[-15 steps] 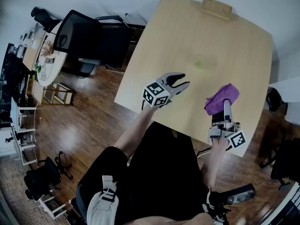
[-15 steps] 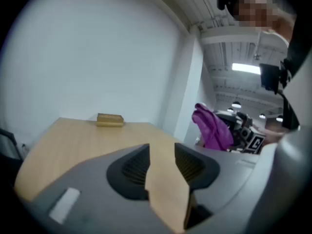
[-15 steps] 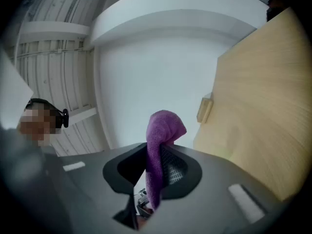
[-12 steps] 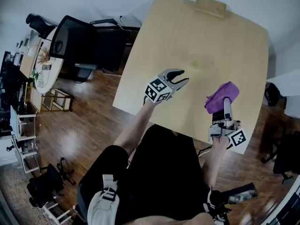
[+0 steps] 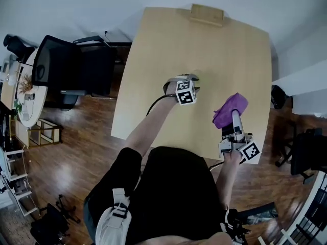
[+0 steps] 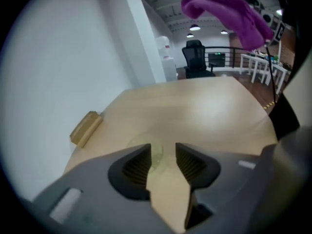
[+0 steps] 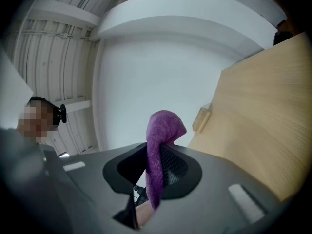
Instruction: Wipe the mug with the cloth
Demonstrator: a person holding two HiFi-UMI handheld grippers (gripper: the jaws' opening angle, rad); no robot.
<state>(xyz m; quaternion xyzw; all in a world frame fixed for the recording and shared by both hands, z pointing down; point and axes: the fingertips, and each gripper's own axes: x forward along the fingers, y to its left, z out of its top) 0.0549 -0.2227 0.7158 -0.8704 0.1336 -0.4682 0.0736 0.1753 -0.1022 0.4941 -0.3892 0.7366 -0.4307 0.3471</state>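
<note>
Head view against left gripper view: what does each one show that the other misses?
Only the head view shows the person from above and the marker cube on the left gripper. Only the left gripper view shows that gripper's jaws standing apart over a faint greenish round patch on the table. Both show the table, the wooden block and the purple cloth.

Cloth [image 5: 230, 109] purple; table [image 5: 204, 45] light tan wood, block [image 5: 207, 13] on its far edge the same tan; mug [image 6: 157, 156] pale translucent green. Left gripper [image 6: 163, 152] and right gripper [image 7: 155, 162] grey with dark ribbed pads [image 6: 136, 167], each cube [image 5: 185, 92] carrying black-and-white square markers. Floor [image 5: 76, 152] glossy dark brown wood, chair [image 5: 66, 68] black, wall [image 5: 76, 4] white.
</note>
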